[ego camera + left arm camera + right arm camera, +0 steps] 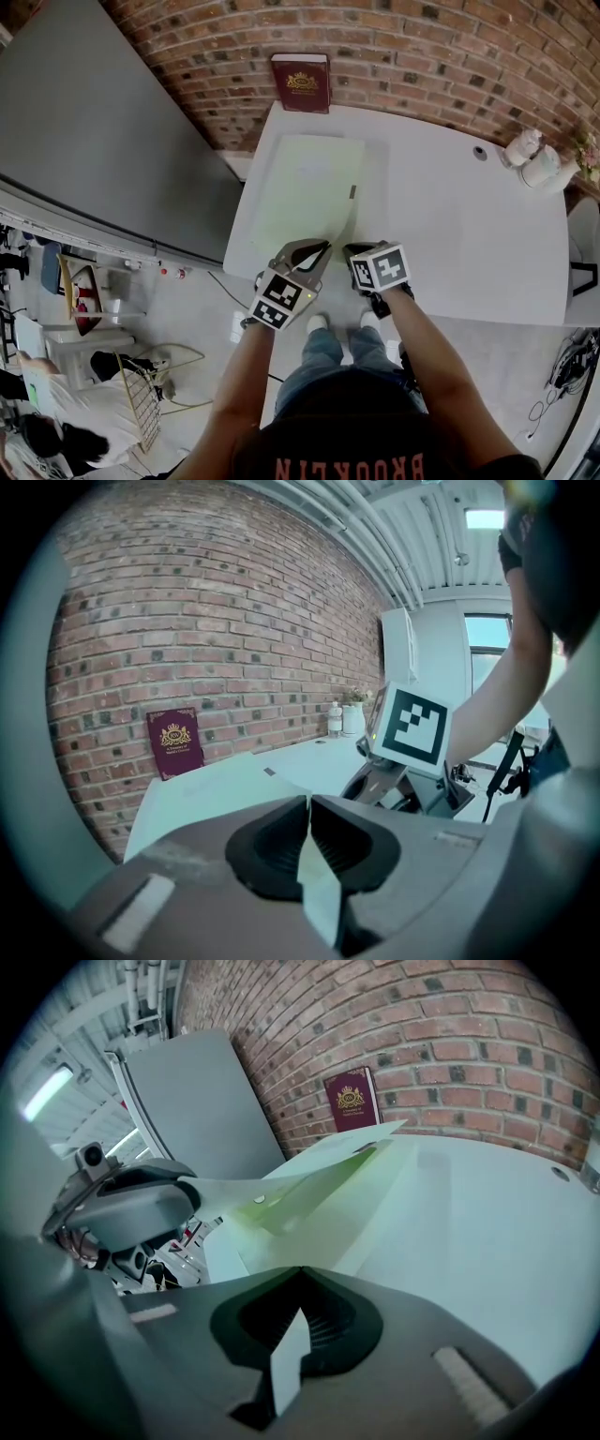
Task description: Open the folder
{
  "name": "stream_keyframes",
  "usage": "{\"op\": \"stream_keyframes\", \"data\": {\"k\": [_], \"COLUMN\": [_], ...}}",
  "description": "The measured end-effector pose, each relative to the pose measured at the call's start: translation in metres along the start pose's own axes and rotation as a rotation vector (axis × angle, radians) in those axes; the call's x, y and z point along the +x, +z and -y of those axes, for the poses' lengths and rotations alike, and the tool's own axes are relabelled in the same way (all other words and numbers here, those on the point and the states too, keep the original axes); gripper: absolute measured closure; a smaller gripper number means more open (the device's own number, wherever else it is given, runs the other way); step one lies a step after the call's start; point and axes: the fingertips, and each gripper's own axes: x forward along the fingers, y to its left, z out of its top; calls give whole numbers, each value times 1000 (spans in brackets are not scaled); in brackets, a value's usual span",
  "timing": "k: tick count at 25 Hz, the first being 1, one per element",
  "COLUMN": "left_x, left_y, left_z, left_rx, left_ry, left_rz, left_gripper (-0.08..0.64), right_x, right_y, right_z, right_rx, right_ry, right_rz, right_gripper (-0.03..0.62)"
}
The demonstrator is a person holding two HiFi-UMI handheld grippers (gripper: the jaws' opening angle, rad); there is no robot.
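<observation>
The pale green folder (309, 187) lies on the white table (469, 244), a little left of the frame's middle, with its near corner at the lower centre. The left gripper (319, 251) has its jaws pressed together on the top cover's corner, which stands slightly raised. The right gripper (359, 251), just beside it, is closed on the lower sheet. I judge the opening is only begun: the cover must yet swing fully over. A maroon book (300, 82) leans on the brick wall (422, 47), upper centre.

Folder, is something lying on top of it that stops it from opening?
Nothing visible does. Nothing lies on the folder, the left gripper and right gripper are clamped on its near-end sheets, and the maroon book stands against the brick wall beyond it.
</observation>
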Motion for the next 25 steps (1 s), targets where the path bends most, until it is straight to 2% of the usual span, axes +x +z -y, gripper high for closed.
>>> {"op": "stream_keyframes", "data": {"k": [15,25], "left_x": [-51,-97], "left_y": [34,46], "left_z": [-34,-69], "left_rx": [32,0], "left_ry": [144,229], "left_rz": [106,172], "left_gripper": [551,555], "right_x": [0,1], "right_y": [0,0], "right_z": [1,1], "right_rx": [3,-14], "right_ry": [-68,-124], "right_rz": [-15,-47], "right_gripper": [591,591]}}
